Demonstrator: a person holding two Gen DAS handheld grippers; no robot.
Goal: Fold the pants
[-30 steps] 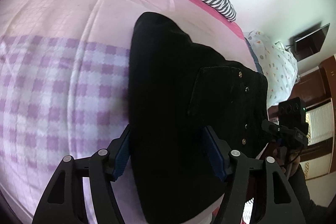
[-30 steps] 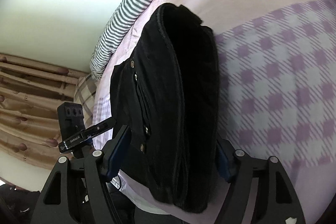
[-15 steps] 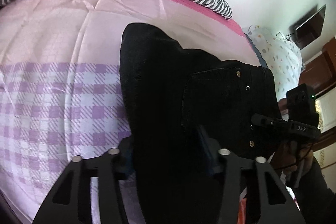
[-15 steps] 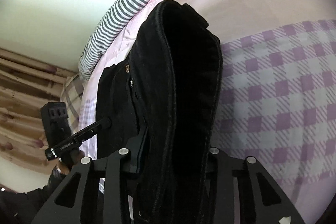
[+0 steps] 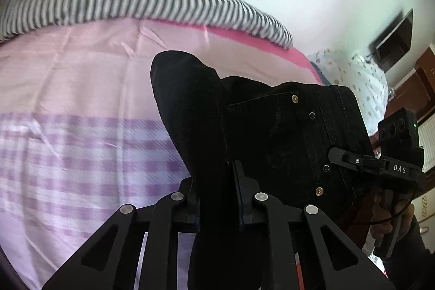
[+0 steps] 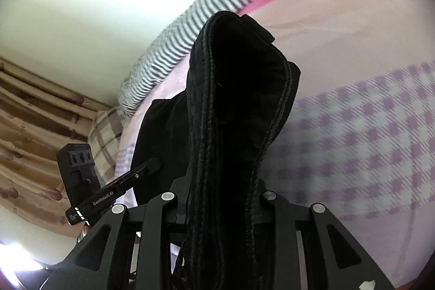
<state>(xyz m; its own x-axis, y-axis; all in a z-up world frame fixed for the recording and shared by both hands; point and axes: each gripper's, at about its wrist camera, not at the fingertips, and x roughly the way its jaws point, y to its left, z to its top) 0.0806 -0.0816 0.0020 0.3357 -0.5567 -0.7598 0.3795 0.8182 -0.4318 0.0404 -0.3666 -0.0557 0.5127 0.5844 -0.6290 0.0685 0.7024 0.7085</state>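
Both grippers now clamped and raised since a second ago, left gripper (image 5: 216,192) and right gripper (image 6: 220,197) each pinching black jeans (image 5: 272,132), lifted above pink-and-purple checked bedsheet (image 5: 81,105), striped pillow (image 5: 136,2) behind.

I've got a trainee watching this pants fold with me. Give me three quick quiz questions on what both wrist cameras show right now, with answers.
1. True or false: the left gripper has its jaws closed on the black pants.
2. What does the right gripper hold? A) the striped blanket B) a bunched edge of the pants C) nothing
3. Fill in: the pants hang over a bedsheet checked in white and ____.

Key: 1 true. 2 B, thick seamed folds run between its jaws. 3 purple; the striped blanket lies along the far edge by the wall.
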